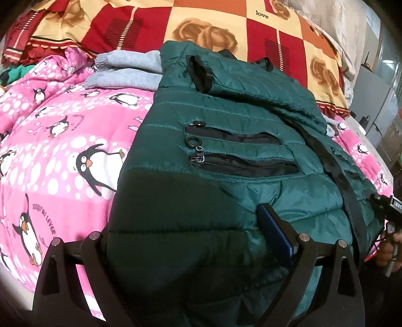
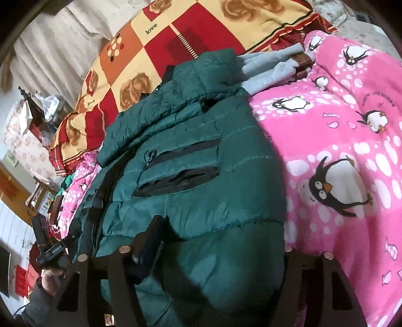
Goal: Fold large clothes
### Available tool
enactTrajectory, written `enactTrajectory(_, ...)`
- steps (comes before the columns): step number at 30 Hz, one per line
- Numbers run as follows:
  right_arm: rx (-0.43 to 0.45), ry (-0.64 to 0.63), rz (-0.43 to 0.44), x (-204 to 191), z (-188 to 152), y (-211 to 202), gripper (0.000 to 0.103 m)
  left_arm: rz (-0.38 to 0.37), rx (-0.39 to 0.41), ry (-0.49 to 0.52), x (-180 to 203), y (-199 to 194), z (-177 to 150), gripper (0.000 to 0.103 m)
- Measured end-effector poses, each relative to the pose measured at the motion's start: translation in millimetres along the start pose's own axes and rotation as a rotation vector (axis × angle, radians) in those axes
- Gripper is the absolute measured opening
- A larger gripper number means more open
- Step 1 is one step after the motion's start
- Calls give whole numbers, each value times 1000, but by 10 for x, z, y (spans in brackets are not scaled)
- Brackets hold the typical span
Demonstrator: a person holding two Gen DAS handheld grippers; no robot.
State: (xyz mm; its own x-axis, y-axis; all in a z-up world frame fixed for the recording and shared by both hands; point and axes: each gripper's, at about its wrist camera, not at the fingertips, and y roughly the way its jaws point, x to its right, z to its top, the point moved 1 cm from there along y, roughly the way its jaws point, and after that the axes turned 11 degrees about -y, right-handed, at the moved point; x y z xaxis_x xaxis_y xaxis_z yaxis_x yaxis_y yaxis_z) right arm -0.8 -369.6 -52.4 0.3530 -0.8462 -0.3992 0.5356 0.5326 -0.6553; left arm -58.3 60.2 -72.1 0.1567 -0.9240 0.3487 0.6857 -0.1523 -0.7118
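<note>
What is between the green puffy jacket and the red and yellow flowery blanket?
Grey sleeves lie there, tucked beside the green jacket below the flowery blanket; both wrist views show them.

A pink penguin-print blanket [image 1: 62, 156] covered the bed; on it lay a green puffer jacket [image 1: 226, 156], grey folded clothes [image 1: 125, 73] and a red-and-yellow checked quilt [image 1: 176, 22].

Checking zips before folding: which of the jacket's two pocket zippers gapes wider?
The lower pocket zipper on the green jacket, nearer the tools; the upper zipper shows only a narrow slit.

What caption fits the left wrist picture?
Green puffer jacket on a pink penguin blanket, hem between the left claw fingers.
</note>
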Motion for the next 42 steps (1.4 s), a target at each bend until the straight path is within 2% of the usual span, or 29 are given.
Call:
enactTrajectory(5,-10,-24,-6,-65,5,25,80,-1,6,0,2,2,1,95)
enactTrajectory(12,-3,-37,-12,-89,-2,43,83,-5,5,-6,-3,-1,-2,95)
enactTrajectory(25,-10,-79,-40,-145,-7,56,83,2,1,-14,-2,16,5,98)
enactTrajectory(30,-14,-101,-72,-172,-11,70,79,25,9,-20,24,32,-5,100)
enactTrajectory(34,14,-72,-80,-123,-23,38,73,24,8,-35,20,32,-7,101)
enactTrajectory(37,27,-31,-64,-67,-22,25,73,23,-2,-54,24,37,4,102)
enactTrajectory(42,-2,-27,-60,-74,10,33,74,18,-31,-52,35,61,43,102)
